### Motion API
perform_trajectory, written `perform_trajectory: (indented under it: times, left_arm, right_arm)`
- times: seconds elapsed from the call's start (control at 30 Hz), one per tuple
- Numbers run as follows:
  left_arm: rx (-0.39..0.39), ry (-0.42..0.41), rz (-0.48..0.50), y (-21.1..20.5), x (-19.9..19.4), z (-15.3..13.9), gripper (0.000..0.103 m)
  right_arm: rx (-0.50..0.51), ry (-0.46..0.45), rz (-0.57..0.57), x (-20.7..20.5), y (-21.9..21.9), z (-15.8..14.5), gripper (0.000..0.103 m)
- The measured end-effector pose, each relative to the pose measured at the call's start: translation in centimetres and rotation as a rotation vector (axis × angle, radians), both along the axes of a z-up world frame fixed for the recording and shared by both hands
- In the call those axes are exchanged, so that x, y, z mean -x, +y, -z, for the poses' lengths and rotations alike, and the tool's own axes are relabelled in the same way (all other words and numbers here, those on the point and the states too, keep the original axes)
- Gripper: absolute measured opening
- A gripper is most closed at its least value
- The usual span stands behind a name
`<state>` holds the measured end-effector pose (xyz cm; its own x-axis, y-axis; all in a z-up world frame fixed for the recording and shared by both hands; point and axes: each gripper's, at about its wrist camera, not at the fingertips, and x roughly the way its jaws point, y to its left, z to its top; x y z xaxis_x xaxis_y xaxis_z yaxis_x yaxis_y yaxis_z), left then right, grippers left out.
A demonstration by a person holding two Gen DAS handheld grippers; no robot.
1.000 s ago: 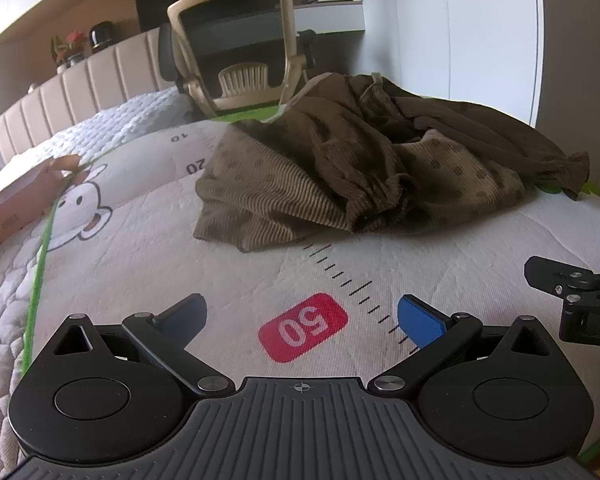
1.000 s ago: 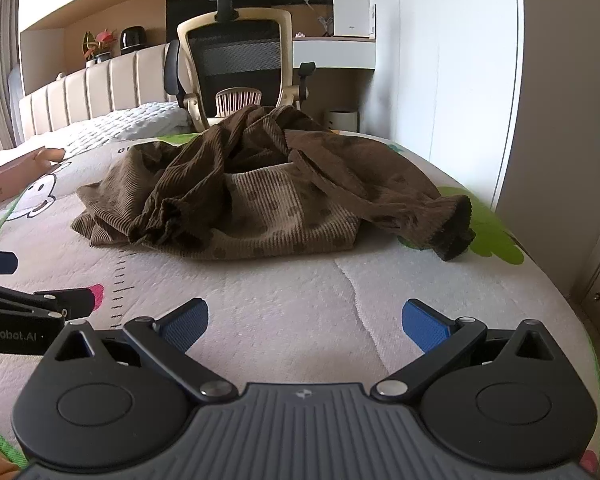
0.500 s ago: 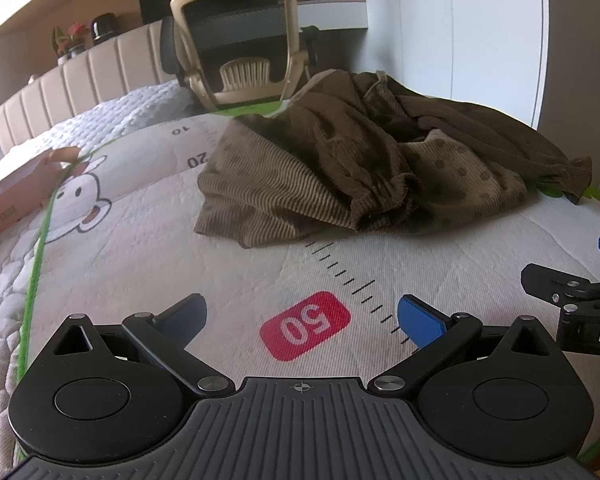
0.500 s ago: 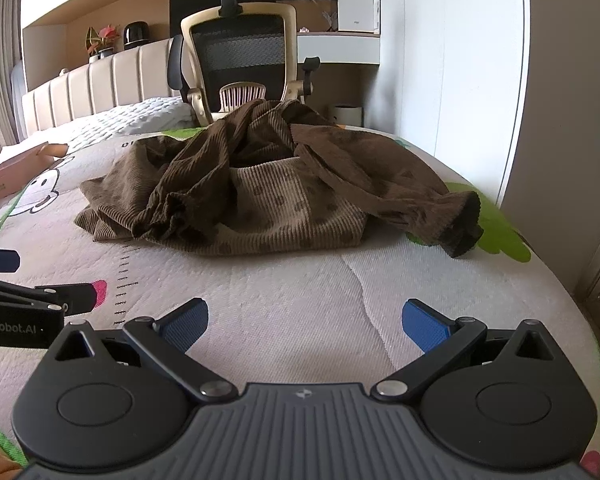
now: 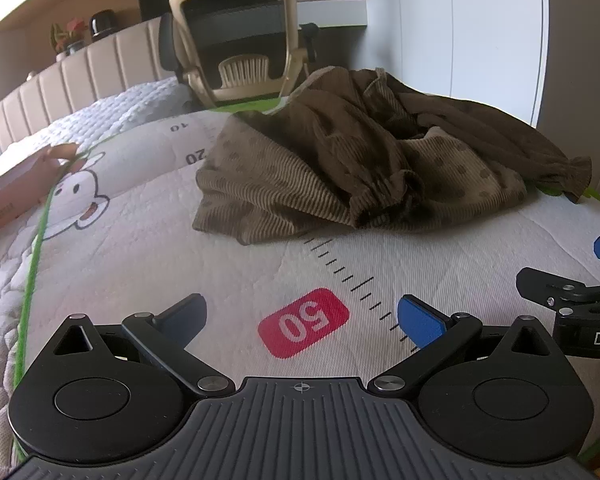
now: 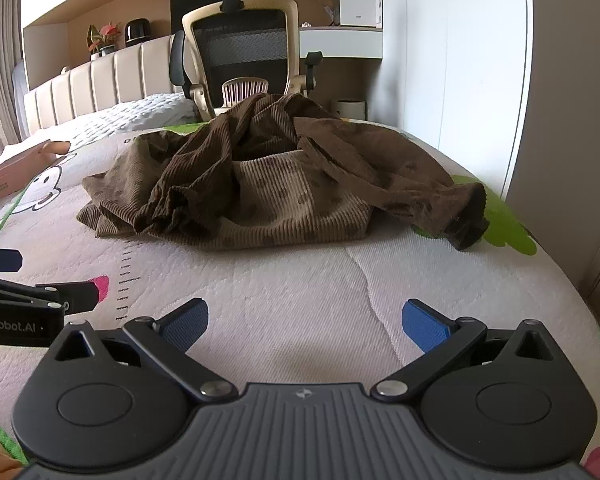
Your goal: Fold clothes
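Tongs on both sides stand spread apart with nothing between them: the left tongs [image 5: 300,312] hang over a red "50" label [image 5: 303,322] printed on the quilted mat [image 6: 300,280], the right tongs [image 6: 305,320] over bare white quilting beside them. Farther along the mat lies a crumpled brown corduroy garment [image 6: 260,188], one cuffed sleeve [image 6: 460,216] trailing to the right onto a green patch. Behind it stands an office chair [image 6: 240,44].
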<state>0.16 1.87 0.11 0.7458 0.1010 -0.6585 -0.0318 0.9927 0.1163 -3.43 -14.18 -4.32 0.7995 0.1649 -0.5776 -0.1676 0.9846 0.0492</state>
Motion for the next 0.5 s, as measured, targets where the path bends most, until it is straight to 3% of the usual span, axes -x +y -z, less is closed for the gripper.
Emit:
perform_trajectory:
  times: [0.37, 0.5]
  left_arm:
    - [0.044, 0.029, 0.035, 0.5, -0.6, -0.2, 0.103]
    - [0.122, 0.03, 0.051, 1.9, -1.7, -1.2, 0.103]
  right_arm:
    - [-0.016, 0.003, -0.021, -0.6, -0.3, -0.4, 0.103]
    - [-0.093, 0.023, -0.026, -3.4, -1.8, -1.5, 0.103]
